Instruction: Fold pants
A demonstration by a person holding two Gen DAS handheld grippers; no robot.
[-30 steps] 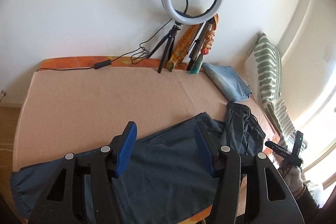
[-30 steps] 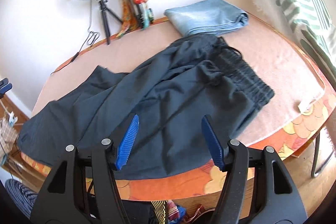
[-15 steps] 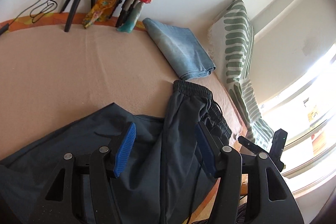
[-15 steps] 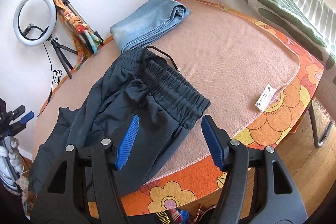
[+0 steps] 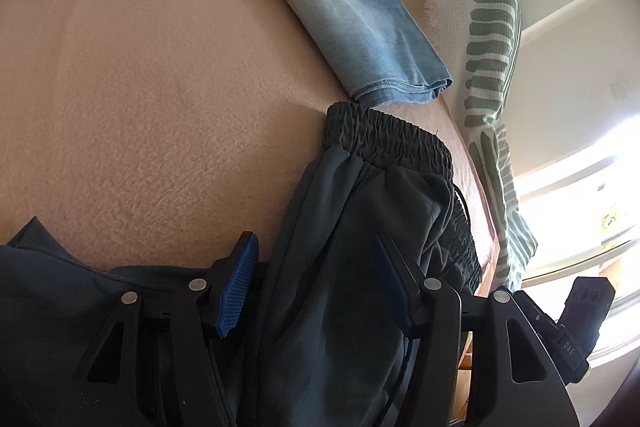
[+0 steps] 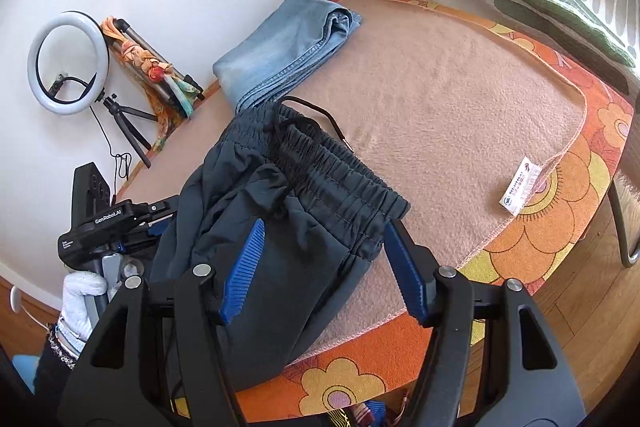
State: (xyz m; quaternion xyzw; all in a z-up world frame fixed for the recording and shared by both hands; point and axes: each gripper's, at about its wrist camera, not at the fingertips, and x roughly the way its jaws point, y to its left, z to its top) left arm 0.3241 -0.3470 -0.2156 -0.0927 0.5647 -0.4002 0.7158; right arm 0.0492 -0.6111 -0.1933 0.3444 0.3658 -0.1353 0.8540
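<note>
I had both tools over the dark pants (image 6: 256, 227), which lay bunched on the pink blanket (image 6: 440, 115) covering the surface, waistband end near the surface's right-hand edge and the legs trailing off to my left. The left gripper (image 5: 316, 283) stood spread over the fabric just below the waistband, pads clear of the cloth and pinching nothing. The right gripper (image 6: 324, 267) was likewise spread, straddling the near corner of the elastic waistband (image 6: 340, 179), with nothing clamped between its blue pads.

The pants looked light, thin and limp, with a slightly slick weave; I judged they would sag, slide and lose shape the instant a corner was lifted. The gathered waistband was the thickest, firmest part and seemed the surest place to take hold, one corner per gripper, pinching through both layers. A loose drawstring (image 6: 320, 115) trailed from the band onto the blanket and could snag or be caught instead of cloth.

Folded blue jeans (image 5: 360, 27) lay just beyond the waistband, nearly touching it, and a green-striped cushion (image 5: 488, 39) stood at the far right.
</note>
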